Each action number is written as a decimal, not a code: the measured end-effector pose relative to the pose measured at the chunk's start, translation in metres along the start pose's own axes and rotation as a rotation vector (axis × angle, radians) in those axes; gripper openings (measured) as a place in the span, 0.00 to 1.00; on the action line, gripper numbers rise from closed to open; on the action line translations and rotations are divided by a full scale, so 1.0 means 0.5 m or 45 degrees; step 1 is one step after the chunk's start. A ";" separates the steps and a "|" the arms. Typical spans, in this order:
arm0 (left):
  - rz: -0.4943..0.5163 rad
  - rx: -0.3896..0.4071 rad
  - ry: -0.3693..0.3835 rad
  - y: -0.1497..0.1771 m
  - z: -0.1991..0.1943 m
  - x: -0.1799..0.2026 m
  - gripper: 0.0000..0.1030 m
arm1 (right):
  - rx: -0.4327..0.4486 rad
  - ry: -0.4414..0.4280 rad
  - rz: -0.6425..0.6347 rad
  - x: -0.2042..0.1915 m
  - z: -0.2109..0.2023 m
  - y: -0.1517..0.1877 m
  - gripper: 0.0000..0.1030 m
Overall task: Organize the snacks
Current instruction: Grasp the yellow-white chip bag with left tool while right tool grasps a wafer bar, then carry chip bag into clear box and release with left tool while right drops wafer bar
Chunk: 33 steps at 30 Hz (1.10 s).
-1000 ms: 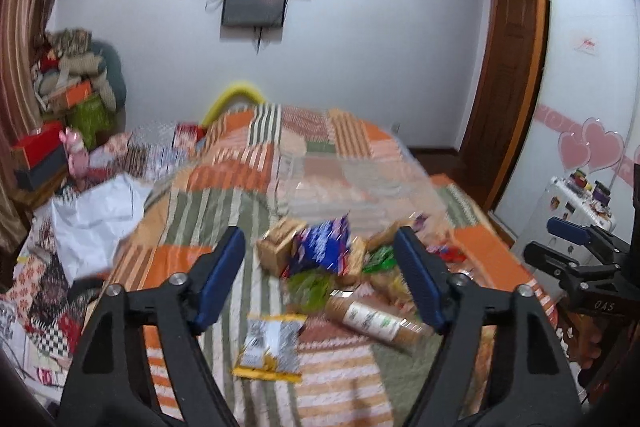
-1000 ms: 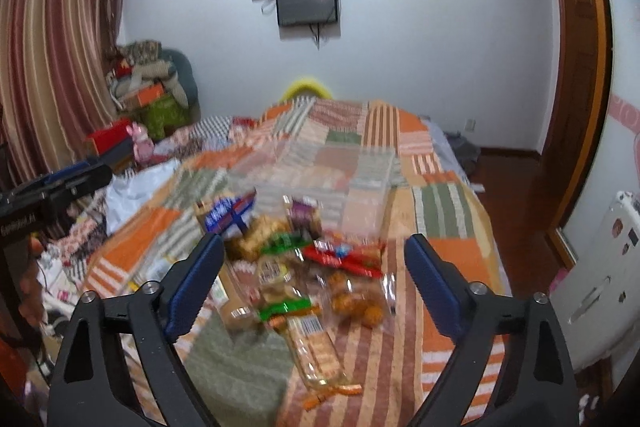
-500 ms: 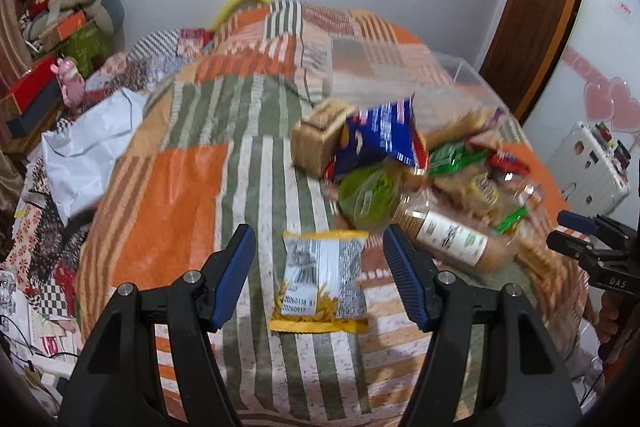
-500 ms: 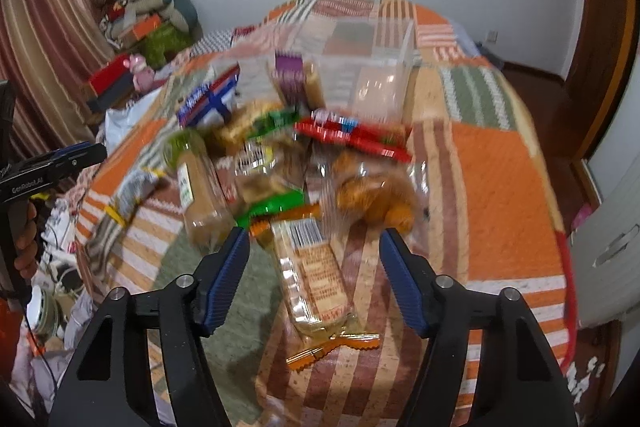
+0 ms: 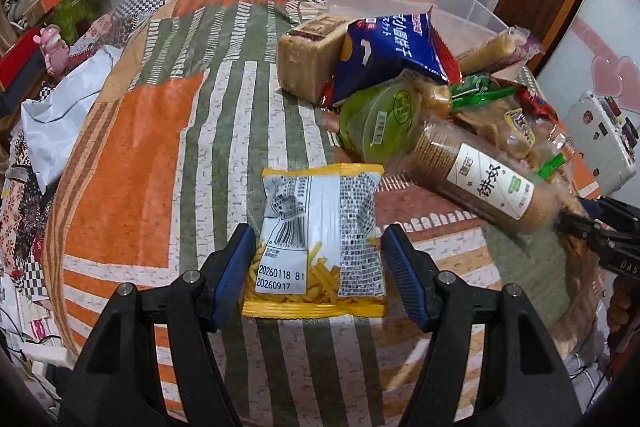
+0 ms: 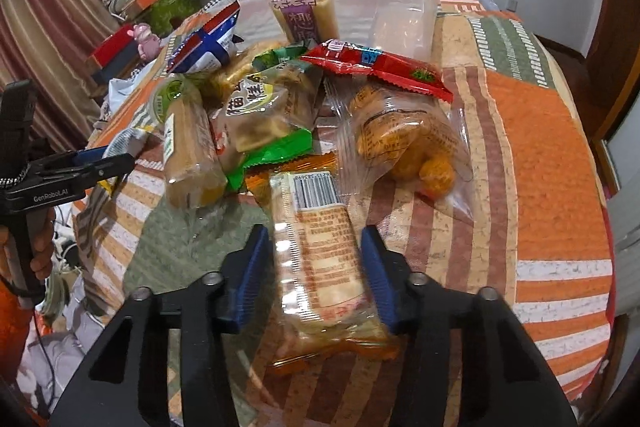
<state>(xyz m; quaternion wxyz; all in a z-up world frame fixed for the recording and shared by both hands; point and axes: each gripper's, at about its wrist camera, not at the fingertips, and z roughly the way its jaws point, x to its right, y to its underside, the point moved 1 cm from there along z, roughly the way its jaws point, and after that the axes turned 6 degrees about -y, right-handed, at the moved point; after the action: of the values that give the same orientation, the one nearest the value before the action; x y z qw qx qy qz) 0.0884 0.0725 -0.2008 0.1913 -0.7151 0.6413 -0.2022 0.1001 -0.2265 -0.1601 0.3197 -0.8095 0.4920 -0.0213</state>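
Here the left hand-held gripper (image 5: 319,269) stands open astride a yellow fries packet (image 5: 320,239) on the bed (image 5: 132,147); the right hand-held gripper (image 6: 318,273), also open, straddles a clear biscuit packet (image 6: 320,259). Beyond the snack pile (image 6: 280,95), the clear plastic bin (image 6: 396,7) looks empty.

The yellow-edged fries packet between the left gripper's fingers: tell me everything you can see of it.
The fries packet is a glossy, pillow-shaped plastic bag with yellow sealed edges, lying flat on the striped patchwork bedspread, back side up. Its grey-white panel carries a barcode, dense small print and the stamped dates 20260118 and 20260917; thin yellow fries are pictured near the bottom. It looks sealed and puffed. It lies apart from the snack pile. The left gripper is open around its lower half, the blue pads beside its edges without visibly squeezing it.
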 end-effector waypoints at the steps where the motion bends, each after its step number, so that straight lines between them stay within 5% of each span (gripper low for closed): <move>1: 0.000 0.006 -0.001 0.001 0.001 0.000 0.64 | 0.002 -0.024 0.012 0.003 -0.003 0.000 0.31; 8: -0.009 0.045 0.031 0.002 -0.016 0.003 0.51 | 0.055 -0.042 -0.004 -0.007 -0.031 -0.001 0.31; 33: 0.020 0.483 0.061 -0.172 -0.196 0.084 0.51 | 0.440 -0.032 -0.047 -0.020 -0.140 -0.134 0.31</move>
<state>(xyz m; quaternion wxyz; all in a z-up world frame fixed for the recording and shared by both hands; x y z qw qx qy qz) 0.1124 0.0382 -0.0705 0.3091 -0.6561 0.6015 -0.3349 0.1232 -0.2323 -0.0655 0.4599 -0.7515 0.4620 -0.1011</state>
